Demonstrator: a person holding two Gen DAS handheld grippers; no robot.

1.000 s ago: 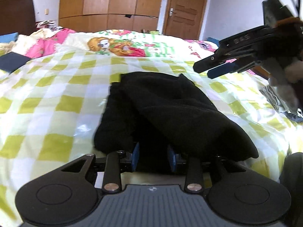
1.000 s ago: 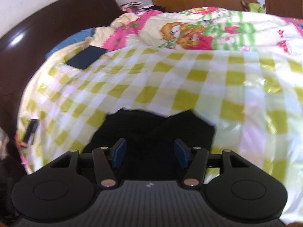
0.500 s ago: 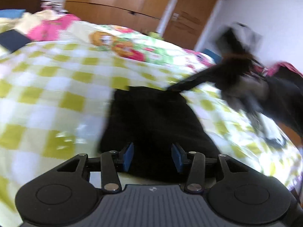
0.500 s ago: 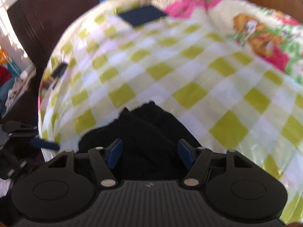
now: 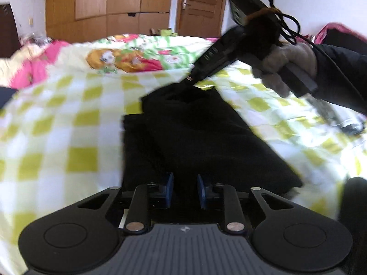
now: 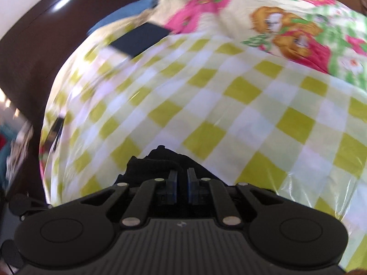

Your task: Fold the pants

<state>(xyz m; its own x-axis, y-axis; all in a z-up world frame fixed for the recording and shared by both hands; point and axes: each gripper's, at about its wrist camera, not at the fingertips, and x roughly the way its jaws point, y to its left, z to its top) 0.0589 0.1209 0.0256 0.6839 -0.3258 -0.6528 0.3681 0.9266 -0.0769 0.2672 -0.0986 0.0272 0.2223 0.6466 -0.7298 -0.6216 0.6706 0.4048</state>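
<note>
Right tongs [image 6: 181, 176] pinch the pants [image 5: 197, 133] (apparently); left tongs [image 5: 183, 183] narrowed.

A yellow-and-white checked sheet [image 5: 68, 123] covers the bed. At its 12 o'clock edge lies a cartoon-print quilt [image 5: 128, 57], with pink bedding [image 5: 34, 68] bunched at 10 o'clock. A dark blue flat thing [image 6: 140, 39] lies on the sheet at 11 o'clock, just beside the pink bedding. Beyond the bed stand a wooden wardrobe [image 5: 107, 6] at 12 o'clock and a wooden door [image 5: 199, 6] at 1 o'clock. A dark headboard [image 6: 34, 52] runs along the bed's 9 o'clock side.
</note>
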